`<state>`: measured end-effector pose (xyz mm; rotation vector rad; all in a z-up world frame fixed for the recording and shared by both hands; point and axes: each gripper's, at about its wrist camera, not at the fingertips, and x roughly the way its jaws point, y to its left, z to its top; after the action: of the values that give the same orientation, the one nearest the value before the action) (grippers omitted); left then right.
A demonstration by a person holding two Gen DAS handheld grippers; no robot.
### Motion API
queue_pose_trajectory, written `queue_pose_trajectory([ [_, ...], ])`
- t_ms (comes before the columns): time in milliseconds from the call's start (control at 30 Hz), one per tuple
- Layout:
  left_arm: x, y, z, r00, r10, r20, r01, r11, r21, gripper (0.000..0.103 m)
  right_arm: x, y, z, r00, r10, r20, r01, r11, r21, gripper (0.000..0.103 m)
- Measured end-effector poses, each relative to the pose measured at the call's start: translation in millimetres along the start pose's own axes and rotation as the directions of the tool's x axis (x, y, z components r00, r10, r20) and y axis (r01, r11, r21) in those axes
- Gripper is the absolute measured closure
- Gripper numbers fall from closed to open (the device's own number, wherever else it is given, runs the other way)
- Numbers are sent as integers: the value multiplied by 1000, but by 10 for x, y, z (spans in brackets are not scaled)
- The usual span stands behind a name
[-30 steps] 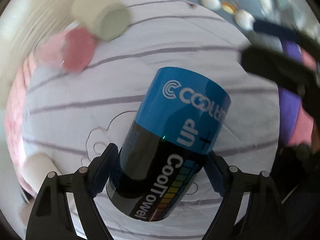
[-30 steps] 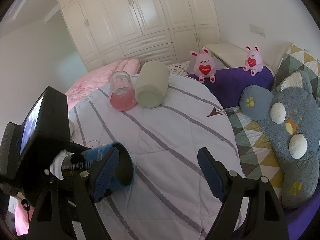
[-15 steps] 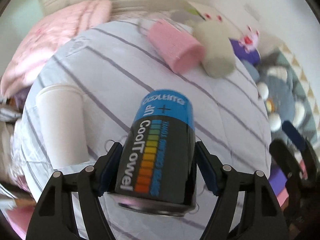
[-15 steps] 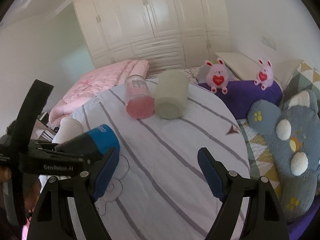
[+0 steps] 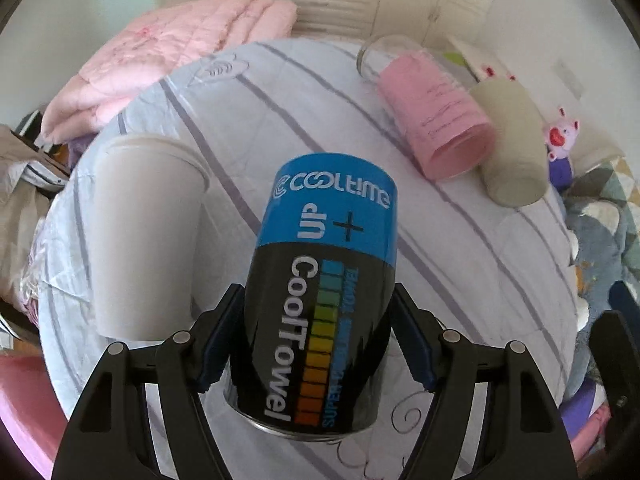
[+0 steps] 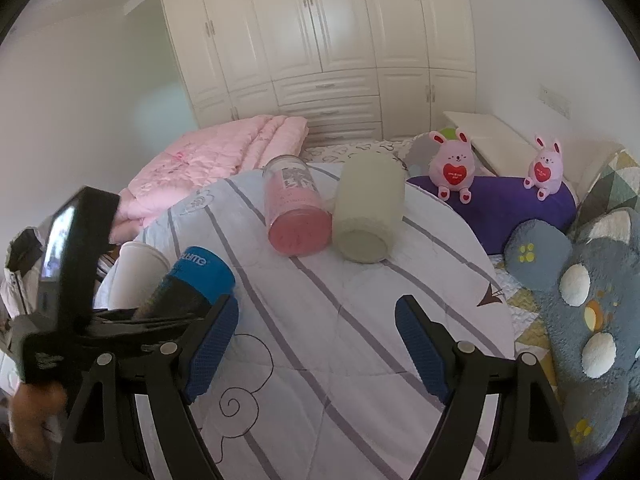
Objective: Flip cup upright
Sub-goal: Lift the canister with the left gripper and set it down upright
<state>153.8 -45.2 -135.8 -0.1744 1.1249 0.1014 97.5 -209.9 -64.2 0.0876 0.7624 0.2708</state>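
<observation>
Left wrist view: the left gripper (image 5: 316,344) pinches a black-and-blue cup (image 5: 320,300) printed "CoolTowel", its blue pads pressed against both sides of the dark lower body.
Cup: held tilted above a white quilt with purple stripes (image 5: 460,248), blue end pointing far, metal-rimmed end nearest the camera; whether it touches the quilt cannot be told.
Left of the cup: a white cup (image 5: 140,232) lies on its side on the quilt, just beside the left gripper.
Far right: a pink-filled glass jar (image 5: 432,112) and a pale green cup (image 5: 512,140) lie side by side, touching, mouths toward the camera.
Right wrist view: the right gripper (image 6: 316,348) hangs over the quilt with jaws spread wide and nothing between them.
Same view, left: the black-and-blue cup (image 6: 196,284) shows beside the right gripper's left finger, gripped by the other tool.
Background: a folded pink comforter (image 6: 216,160) at the far left, white wardrobes (image 6: 320,40) behind, two pink bunny toys (image 6: 456,168) on a purple cushion (image 6: 500,208), and a grey plush (image 6: 592,300) at the right.
</observation>
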Motion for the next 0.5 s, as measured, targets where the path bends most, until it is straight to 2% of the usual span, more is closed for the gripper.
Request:
queue_pose_trajectory([
  [67, -24, -10, 6, 1000, 15, 21, -15, 1000, 8, 30, 17, -3, 12, 1000, -12, -3, 12, 1000, -4, 21],
  [200, -25, -22, 13, 1000, 15, 11, -16, 1000, 24, 29, 74, -12, 59, 1000, -17, -18, 17, 1000, -2, 21],
  [367, -73, 19, 1, 1000, -16, 0, 16, 999, 32, 22, 116, 26, 91, 1000, -13, -23, 13, 1000, -9, 21],
  [433, -108, 34, -9, 1000, -29, -1, 29, 999, 39, 15, 132, 53, 107, 1000, -12, -28, 12, 1000, -11, 21],
  [500, -157, 56, -23, 999, -52, -3, 52, 998, 41, 14, 134, 75, 124, 1000, -4, -30, 4, 1000, -11, 21],
])
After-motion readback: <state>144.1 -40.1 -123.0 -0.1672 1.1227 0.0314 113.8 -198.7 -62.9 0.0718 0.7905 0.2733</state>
